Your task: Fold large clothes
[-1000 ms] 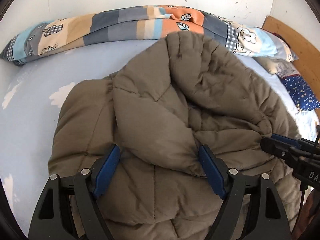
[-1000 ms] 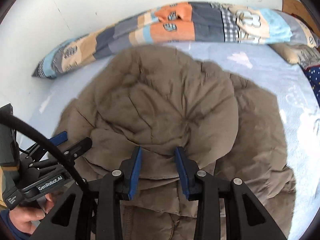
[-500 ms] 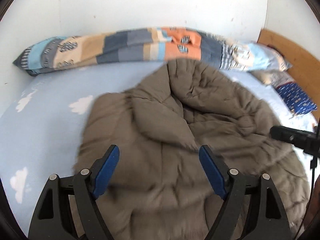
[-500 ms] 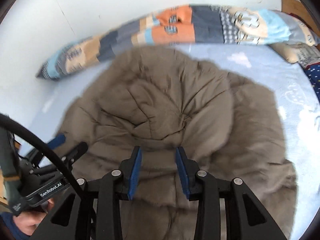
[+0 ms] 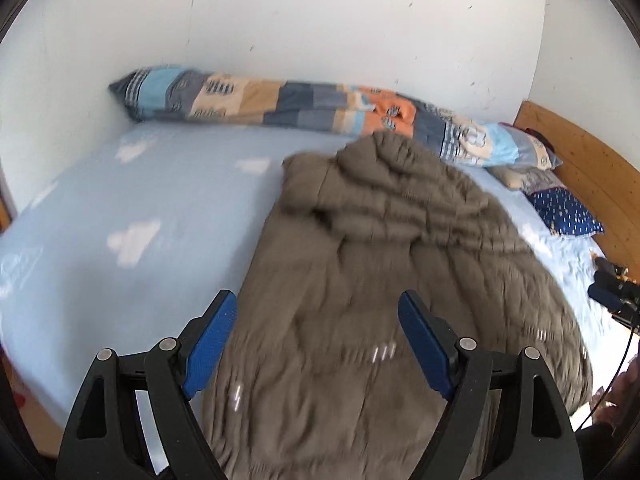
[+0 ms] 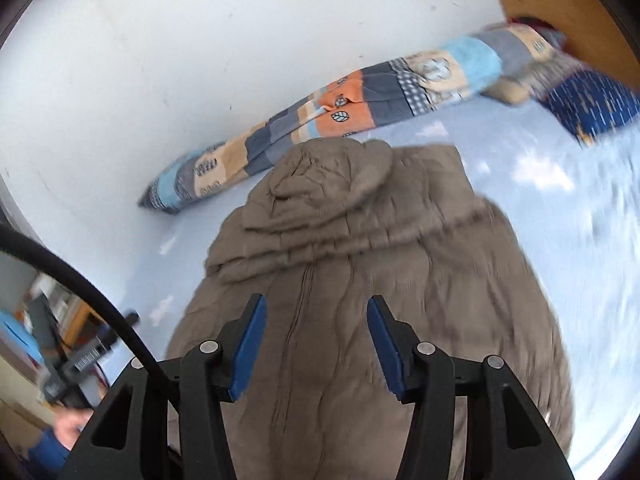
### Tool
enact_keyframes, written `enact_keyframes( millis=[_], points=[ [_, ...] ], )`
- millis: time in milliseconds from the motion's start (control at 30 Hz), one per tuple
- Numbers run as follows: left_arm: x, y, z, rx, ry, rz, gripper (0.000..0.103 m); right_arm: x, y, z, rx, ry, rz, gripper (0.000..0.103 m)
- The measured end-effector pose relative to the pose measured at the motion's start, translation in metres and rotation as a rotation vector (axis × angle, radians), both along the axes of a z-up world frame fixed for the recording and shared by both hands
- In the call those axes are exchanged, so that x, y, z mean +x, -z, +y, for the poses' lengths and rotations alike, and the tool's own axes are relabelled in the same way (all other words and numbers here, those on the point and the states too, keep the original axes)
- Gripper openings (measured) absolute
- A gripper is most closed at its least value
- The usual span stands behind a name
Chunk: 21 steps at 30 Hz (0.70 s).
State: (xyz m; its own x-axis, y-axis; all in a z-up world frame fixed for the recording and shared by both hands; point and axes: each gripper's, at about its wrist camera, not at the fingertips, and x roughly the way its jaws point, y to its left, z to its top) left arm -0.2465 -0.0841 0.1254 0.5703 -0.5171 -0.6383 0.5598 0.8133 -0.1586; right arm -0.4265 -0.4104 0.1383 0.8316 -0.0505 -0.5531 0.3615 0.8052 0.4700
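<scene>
Both hand-held grippers, left (image 5: 318, 336) and right (image 6: 316, 344), jaws apart above puffy brown quilted coat (image 5: 384, 280) on pale-blue bed (image 5: 140, 208), long patchwork pillow (image 5: 280, 100) behind.

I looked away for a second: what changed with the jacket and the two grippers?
The right gripper opened, letting go of the brown jacket; both grippers pulled up and back, and the left gripper stayed open. The jacket settled flatter on the blue bedsheet. The patchwork quilt stayed put.

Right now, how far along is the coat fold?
Done: the brown padded coat lies on the blue sheet in a compact bundle, hood end toward the patchwork pillow. In hand: nothing; left claw and right claw are open. Left: tidying, if any.
</scene>
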Motion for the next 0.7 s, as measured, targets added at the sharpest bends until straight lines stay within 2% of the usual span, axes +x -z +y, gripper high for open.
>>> enact_keyframes(
  millis=[67,167,267,500,700],
  points=[
    [0.000,0.011,0.011,0.000,-0.012,0.041,0.082,-0.021,0.008,0.003,0.050,0.032,-0.026,0.058],
    [-0.002,0.029,0.025,0.023,-0.030,0.087,0.082,-0.038,0.016,0.005,0.153,-0.001,-0.094,0.058],
    [-0.004,0.034,0.031,0.025,-0.032,0.119,0.082,-0.044,0.021,0.010,0.236,-0.025,-0.154,0.058],
    [-0.004,0.036,0.035,0.013,-0.014,0.128,0.082,-0.051,0.026,0.017,0.390,-0.053,-0.265,0.058],
    [-0.003,0.032,0.034,-0.001,-0.014,0.109,0.082,-0.050,0.016,0.024,0.481,-0.099,-0.381,0.057]
  ],
)
